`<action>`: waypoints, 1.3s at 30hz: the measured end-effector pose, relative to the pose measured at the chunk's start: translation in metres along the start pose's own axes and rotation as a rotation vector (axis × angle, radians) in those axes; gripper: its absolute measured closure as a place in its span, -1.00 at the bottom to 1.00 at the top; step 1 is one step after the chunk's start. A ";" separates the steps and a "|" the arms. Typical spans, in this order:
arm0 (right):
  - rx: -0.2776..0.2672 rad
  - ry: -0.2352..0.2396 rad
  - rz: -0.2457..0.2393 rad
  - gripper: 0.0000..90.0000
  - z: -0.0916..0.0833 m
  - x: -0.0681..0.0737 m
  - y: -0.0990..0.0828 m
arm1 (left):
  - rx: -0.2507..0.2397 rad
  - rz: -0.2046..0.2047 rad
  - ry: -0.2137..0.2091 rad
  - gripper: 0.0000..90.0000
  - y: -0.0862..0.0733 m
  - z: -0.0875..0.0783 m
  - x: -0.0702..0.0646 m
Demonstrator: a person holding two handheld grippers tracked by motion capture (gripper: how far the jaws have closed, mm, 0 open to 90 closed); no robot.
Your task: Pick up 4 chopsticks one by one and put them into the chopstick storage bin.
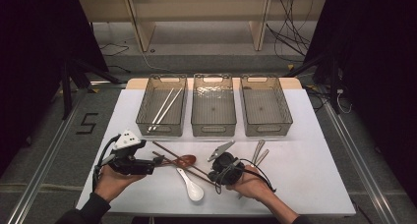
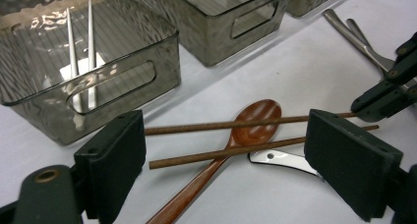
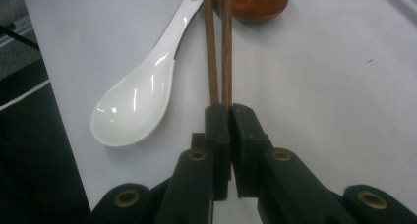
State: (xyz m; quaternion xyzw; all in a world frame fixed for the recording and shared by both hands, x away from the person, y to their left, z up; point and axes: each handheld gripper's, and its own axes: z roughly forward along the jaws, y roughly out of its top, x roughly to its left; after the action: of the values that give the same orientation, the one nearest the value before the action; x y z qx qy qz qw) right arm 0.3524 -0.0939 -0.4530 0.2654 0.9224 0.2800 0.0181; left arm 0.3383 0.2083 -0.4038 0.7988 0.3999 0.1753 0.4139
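Two brown chopsticks lie slantwise over a wooden spoon near the table's front. My right gripper is shut on their near ends; in the right gripper view the jaws pinch both chopsticks side by side. My left gripper is open at the sticks' other end. In the left gripper view its jaws stand wide apart, with the chopsticks and wooden spoon beyond them, untouched. A white ceramic spoon lies beside the sticks, its handle under them.
Three smoky plastic bins stand in a row at the back: the left bin holds a pair of white chopsticks, while the middle bin and right bin look bare. Two metal utensils lie right of my right hand.
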 end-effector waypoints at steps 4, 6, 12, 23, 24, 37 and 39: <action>-0.030 0.000 0.004 0.94 -0.008 -0.001 0.001 | 0.008 -0.030 -0.001 -0.66 0.000 0.001 0.002; -0.053 -0.006 0.003 0.94 -0.013 -0.002 0.001 | 0.004 -0.050 -0.007 -0.66 0.000 0.001 0.003; -0.122 -0.015 0.007 0.94 -0.024 -0.002 0.003 | -0.004 -0.118 -0.049 -0.66 0.002 0.005 0.002; -0.192 -0.012 -0.003 0.94 -0.034 0.005 0.006 | -0.032 -0.193 -0.116 -0.65 0.011 0.014 -0.002; -0.199 -0.014 -0.006 0.94 -0.034 0.005 0.006 | -0.034 -0.202 -0.117 -0.65 0.012 0.015 -0.003; -0.239 -0.004 -0.022 0.94 -0.040 0.010 0.007 | -0.046 -0.275 -0.157 -0.64 0.021 0.031 -0.006; -0.247 -0.003 -0.020 0.94 -0.040 0.012 0.007 | -0.049 -0.294 -0.166 -0.64 0.022 0.032 -0.006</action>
State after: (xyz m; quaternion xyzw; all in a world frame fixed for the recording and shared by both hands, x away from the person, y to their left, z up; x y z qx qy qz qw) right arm 0.3384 -0.1033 -0.4146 0.2523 0.8834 0.3911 0.0547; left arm 0.3653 0.1797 -0.4056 0.7329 0.4726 0.0561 0.4861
